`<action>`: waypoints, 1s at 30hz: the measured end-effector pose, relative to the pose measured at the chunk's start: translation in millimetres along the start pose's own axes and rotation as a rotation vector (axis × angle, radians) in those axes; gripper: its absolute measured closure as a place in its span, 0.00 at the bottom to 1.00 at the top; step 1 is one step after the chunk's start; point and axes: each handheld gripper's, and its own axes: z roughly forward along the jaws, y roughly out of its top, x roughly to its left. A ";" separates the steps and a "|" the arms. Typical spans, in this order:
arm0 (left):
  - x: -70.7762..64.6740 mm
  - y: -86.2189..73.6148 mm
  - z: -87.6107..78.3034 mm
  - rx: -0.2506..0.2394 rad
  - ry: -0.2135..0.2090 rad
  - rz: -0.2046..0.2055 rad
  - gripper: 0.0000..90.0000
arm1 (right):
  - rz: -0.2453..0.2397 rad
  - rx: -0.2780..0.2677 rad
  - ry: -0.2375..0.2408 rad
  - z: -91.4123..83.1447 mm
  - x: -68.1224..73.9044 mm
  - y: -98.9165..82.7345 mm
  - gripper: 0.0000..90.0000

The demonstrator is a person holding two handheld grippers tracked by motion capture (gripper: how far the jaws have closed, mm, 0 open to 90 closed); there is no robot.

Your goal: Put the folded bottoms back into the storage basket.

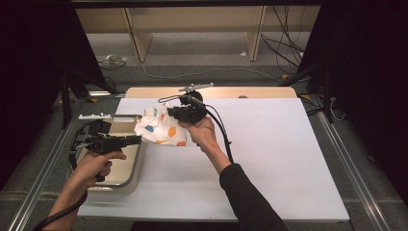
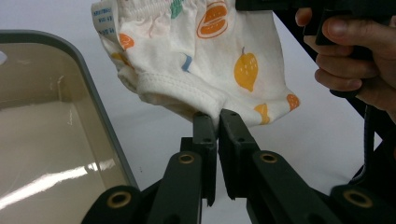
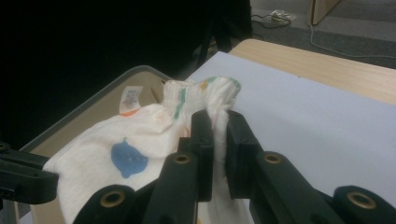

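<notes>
both tools — left, right — clamped on the printed garment.

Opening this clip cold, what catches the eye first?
A small white garment printed with bright fruit shapes hangs above the table's left side, pinched by both claws: the left claw on its lower hem, the right claw on its gathered band. Beside it sits a beige tray.

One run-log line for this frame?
left gripper: shut on garment hem | right gripper: shut on garment waistband | garment: held up beside tray | tray: empty
</notes>
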 end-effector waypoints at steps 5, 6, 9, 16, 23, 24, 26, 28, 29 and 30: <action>5.0 -0.5 -7.0 -0.016 0.004 -0.012 0.94 | -0.005 -0.001 0.007 5.7 6.2 2.9 0.93; 6.0 -0.8 -8.4 -0.017 0.006 -0.012 0.94 | -0.006 0.002 0.011 6.7 7.2 3.2 0.93; 9.1 -1.8 -11.4 -0.019 0.009 -0.019 0.94 | -0.009 0.003 0.012 9.9 10.3 4.6 0.93; 13.2 -2.2 -19.8 -0.038 0.023 -0.024 0.94 | -0.013 -0.001 0.018 15.0 17.8 9.8 0.93; 17.3 -2.6 -28.3 -0.053 0.028 -0.034 0.94 | -0.022 0.006 0.021 20.1 24.6 14.2 0.93; 18.2 -2.9 -29.1 -0.054 0.028 -0.034 0.94 | -0.023 0.005 0.022 20.9 25.6 14.6 0.93; 19.5 -3.7 -30.2 -0.052 0.033 -0.035 0.94 | -0.026 0.007 0.023 22.6 27.6 15.6 0.93; 20.8 -4.8 -30.7 -0.051 0.041 -0.036 0.94 | -0.029 0.008 0.023 24.7 29.7 16.5 0.93; 21.7 -5.0 -31.3 -0.051 0.043 -0.037 0.94 | -0.030 0.010 0.025 25.7 30.8 17.0 0.93; 22.5 -5.2 -32.0 -0.053 0.043 -0.040 0.94 | -0.030 0.010 0.025 26.8 32.0 17.5 0.93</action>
